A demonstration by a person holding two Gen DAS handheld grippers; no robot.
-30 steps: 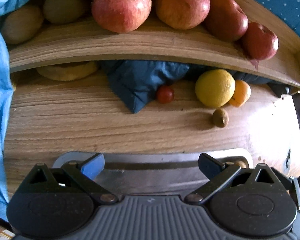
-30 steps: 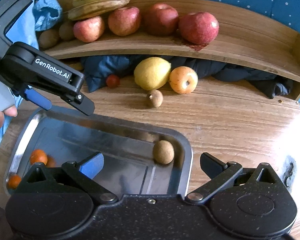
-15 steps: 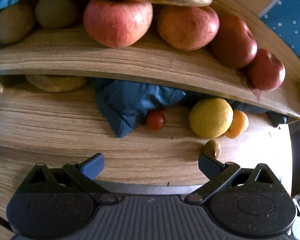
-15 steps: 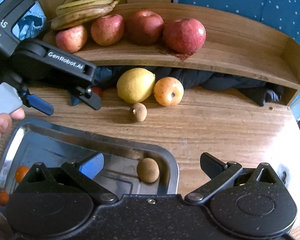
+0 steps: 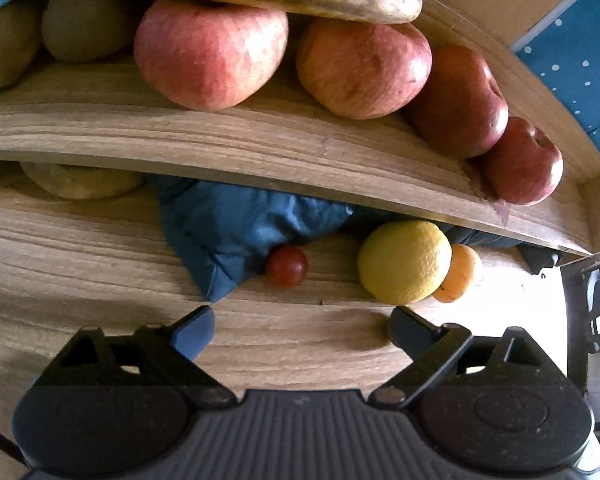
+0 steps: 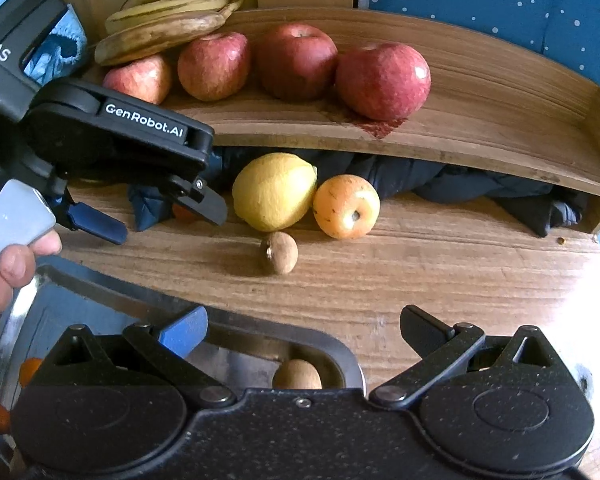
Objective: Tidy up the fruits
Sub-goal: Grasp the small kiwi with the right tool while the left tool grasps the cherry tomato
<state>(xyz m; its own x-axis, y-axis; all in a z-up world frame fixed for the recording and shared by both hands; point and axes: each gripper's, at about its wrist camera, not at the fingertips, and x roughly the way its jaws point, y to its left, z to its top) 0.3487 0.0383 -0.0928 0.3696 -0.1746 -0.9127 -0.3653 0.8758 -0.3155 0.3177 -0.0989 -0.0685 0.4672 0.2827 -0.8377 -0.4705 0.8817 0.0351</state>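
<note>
Left gripper point(image 5: 302, 320) wide, empty, jaws just narrowing, near cherry tomato point(image 5: 286, 266) beside cloth point(image 5: 236, 236). Right gripper point(image 6: 302, 326) wide, empty, above tray point(image 6: 340, 354). Lemon point(image 6: 274, 191) on table point(image 6: 440, 272).

small red fruit point(image 6: 182, 213) behind left gripper point(image 6: 168, 216), tray point(image 6: 340, 354) half hidden

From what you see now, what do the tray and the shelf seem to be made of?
The tray looks like metal, probably polished steel: its rim shines and its floor mirrors light. The shelf looks like wood or wood veneer, matte, with visible grain lines.
</note>
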